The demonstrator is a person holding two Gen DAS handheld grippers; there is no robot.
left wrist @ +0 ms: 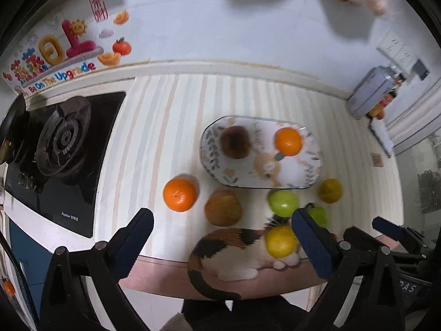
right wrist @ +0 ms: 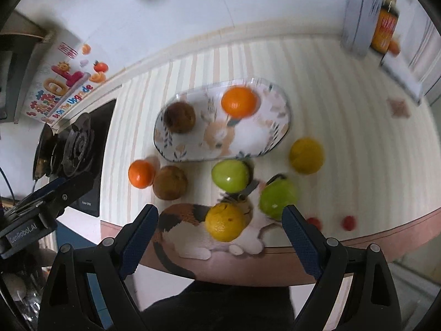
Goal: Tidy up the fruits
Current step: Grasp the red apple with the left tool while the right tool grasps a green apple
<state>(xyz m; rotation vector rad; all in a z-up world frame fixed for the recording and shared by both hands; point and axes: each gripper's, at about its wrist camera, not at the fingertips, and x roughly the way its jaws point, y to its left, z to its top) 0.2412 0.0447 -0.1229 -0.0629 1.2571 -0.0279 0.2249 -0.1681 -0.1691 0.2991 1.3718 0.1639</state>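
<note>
An oval patterned plate holds a brown fruit and an orange. Loose on the striped counter in front of it lie an orange, a brown fruit, two green apples and two yellow citrus. My left gripper hangs open above the near fruits, pointing steeply down, nothing between its fingers. My right gripper is open too, above the near yellow citrus, holding nothing.
A gas stove sits left of the counter. A carton and a bottle stand at the back right by the wall. A cat-print mat lies at the counter's front edge. Two small red spots show near that edge.
</note>
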